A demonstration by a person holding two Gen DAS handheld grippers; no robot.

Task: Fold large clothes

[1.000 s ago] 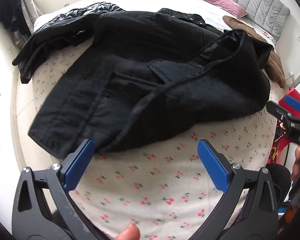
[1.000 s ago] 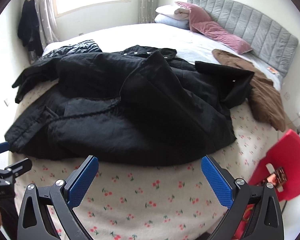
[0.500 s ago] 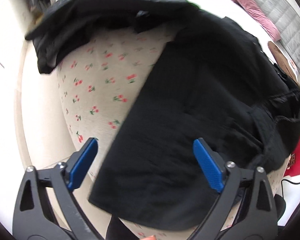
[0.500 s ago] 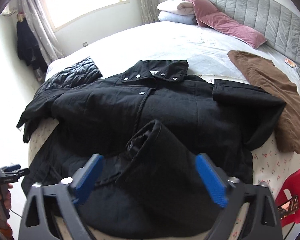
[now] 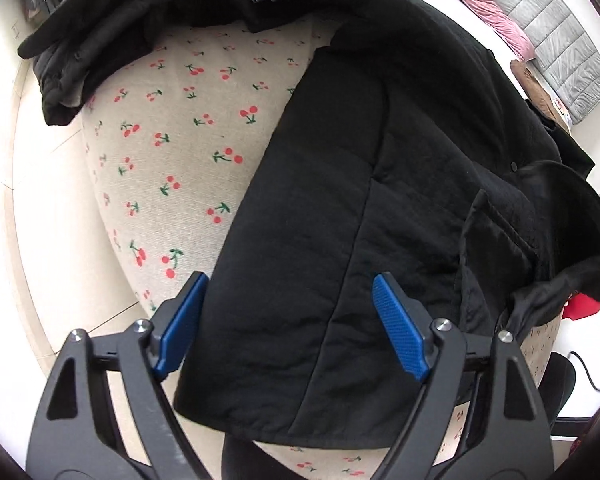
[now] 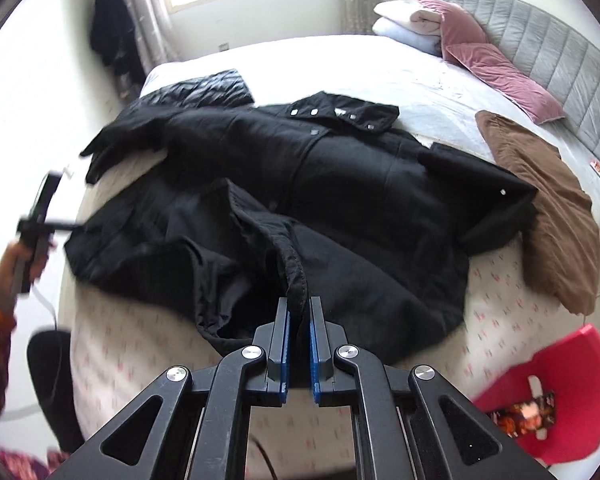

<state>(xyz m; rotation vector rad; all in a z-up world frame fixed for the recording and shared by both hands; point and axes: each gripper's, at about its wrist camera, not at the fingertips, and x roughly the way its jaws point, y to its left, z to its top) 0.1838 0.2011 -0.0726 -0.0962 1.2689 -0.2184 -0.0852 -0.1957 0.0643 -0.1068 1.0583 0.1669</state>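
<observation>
Coat: where the bed's cherry-print cover fills the middle of both views, the black coat (image 6: 340,184) lies spread across it, collar toward the upper middle of the right wrist frame, hem toward the bottom
Coat edge: one seamed front edge (image 6: 296,276) is lifted off the rest and runs down to the lower centre of the right wrist frame
My right gripper (image 6: 299,344): jaws together, clamped on that seamed edge, the cloth pinched between the blue pads
My left gripper (image 5: 290,324): jaws apart and closing, straddling the coat's lower corner at the bottom of the left wrist frame; the left pad sits at the cloth's side edge, the right pad over the cloth, and I cannot tell whether either touches it
Left hand (image 6: 28,256): at the left edge of the right wrist frame, blurred, holding the gripper handle, a patterned sleeve below it
Bed cover (image 5: 188,160): bare at centre left of the left wrist frame
Second black garment (image 5: 112,32): bunched at the upper left of the left wrist frame, beside the coat
Brown garment (image 6: 552,208): right of the coat, touching its sleeve
Pink pillow (image 6: 504,76): upper right, by the grey headboard (image 6: 560,72)
Red chair (image 6: 548,396): lower right, off the bed
</observation>
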